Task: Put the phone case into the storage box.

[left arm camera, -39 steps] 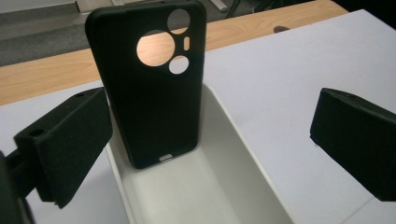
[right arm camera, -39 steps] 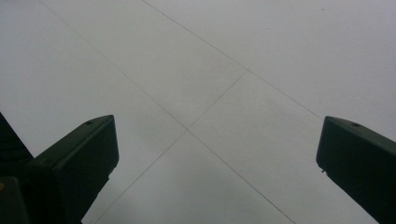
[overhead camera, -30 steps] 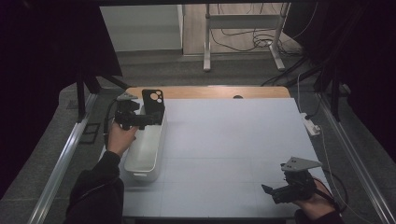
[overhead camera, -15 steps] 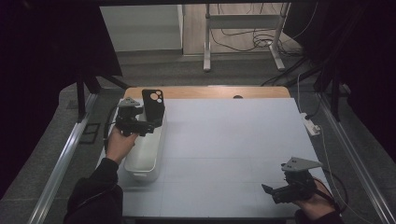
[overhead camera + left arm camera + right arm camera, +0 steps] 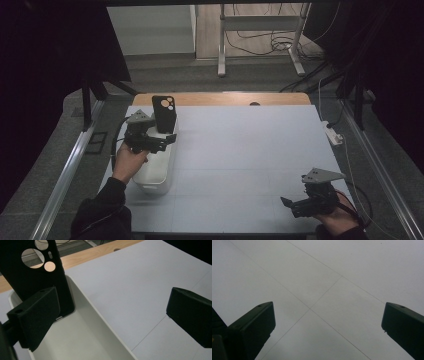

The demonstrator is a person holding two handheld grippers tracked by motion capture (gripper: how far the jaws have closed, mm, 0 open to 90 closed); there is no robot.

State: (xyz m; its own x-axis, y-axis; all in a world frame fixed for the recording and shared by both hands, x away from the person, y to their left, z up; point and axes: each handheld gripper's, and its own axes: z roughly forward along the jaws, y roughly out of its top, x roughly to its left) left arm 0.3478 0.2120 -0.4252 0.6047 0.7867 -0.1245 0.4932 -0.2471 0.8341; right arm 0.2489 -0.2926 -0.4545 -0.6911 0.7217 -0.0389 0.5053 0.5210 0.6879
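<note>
The left gripper (image 5: 167,140), jaws spread and empty, is backing away from the black phone case (image 5: 164,113), now standing upright in the white bin's (image 5: 159,181) far end, probably just released. The right gripper (image 5: 290,204) is idling open.

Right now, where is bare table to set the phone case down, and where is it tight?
Free: the wide white table top between the white bin and the right gripper, back to the wooden edge. Tight: the left side, where the left gripper hangs open over the bin and the black phone case stands at the bin's far end.
</note>
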